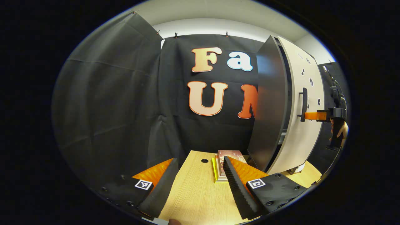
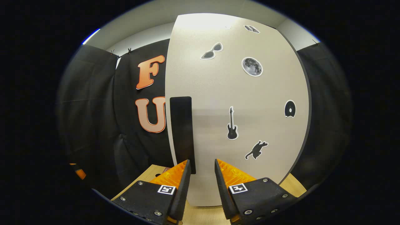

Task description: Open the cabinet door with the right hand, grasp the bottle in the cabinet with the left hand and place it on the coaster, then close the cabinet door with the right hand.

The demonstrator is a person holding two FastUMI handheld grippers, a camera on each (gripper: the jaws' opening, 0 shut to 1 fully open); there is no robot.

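Beige cabinet door [image 2: 237,103] slightly ajar; right tool [image 2: 201,175] at its handle [image 2: 182,131].

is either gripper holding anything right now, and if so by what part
The right gripper is at the cabinet door's black handle, near its lower end; whether the jaws press on it cannot be told. The left gripper holds nothing, jaws open.

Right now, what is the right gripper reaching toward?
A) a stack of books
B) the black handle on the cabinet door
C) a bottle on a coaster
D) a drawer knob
B: in the right gripper view, the right gripper has its open fingers on either side of the black handle on the pale cabinet door.
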